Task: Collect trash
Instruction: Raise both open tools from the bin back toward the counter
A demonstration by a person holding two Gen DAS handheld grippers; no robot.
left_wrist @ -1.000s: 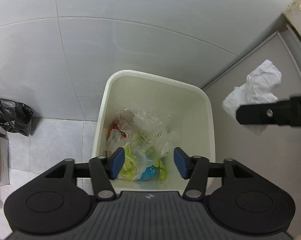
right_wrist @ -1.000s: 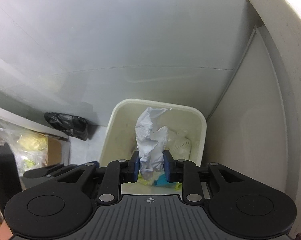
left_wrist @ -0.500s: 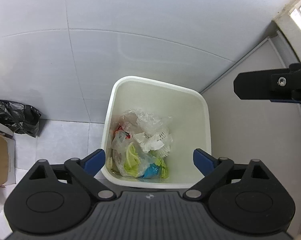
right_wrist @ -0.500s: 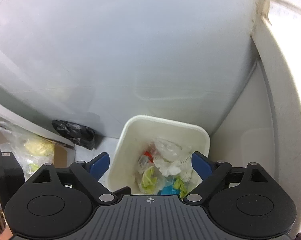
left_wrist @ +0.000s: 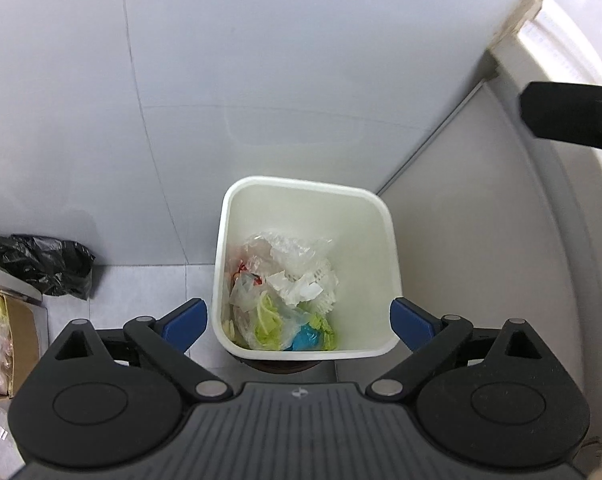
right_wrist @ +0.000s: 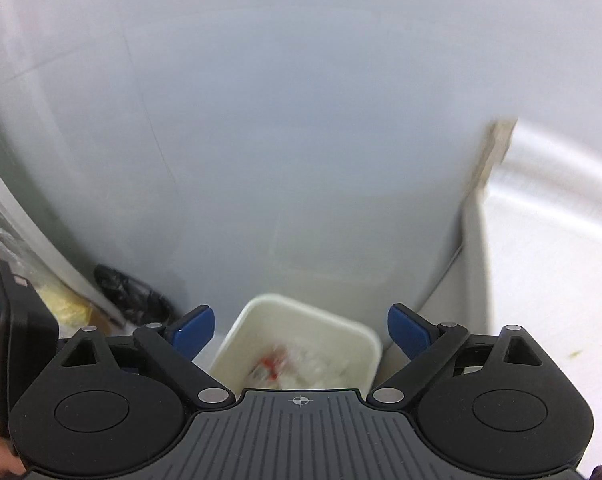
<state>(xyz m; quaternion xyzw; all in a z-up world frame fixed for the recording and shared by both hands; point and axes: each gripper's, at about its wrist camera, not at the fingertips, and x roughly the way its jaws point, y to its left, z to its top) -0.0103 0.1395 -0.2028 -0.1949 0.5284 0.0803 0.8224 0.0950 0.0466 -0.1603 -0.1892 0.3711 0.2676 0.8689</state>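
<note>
My left gripper [left_wrist: 297,322] has its blue-padded fingers [left_wrist: 183,322] spread wide and still opening a touch, with nothing between them; they frame the white bin [left_wrist: 307,184] from above, one pad off each side of its rim, well clear of it. My right gripper [right_wrist: 301,330] is the same: fingers [right_wrist: 193,328] opening, nothing held, the bin [right_wrist: 301,308] seen low between them and blurred. In the left view a black bar at the right edge [left_wrist: 573,120] is, I judge, part of my right gripper, raised well above the bin.

The trash [left_wrist: 285,292] lies in the bottom of the bin: crumpled white paper on top of clear plastic film, a bag with green leafy scraps, something blue at the near wall and a bit of red at the left. I judge the drop is done and both hands are free for the next piece, which explains the wide, empty fingers held above the opening.

The bin stands on the tiled floor, tucked into the corner where the grey wall meets a pale cabinet side, handy for dropping things off the desk edge. A black bag [left_wrist: 45,264] lies on the floor to its left, beside a cardboard box [left_wrist: 9,340].

I can read no brand, label or writing anywhere; the red scrap is too small to make out.
</note>
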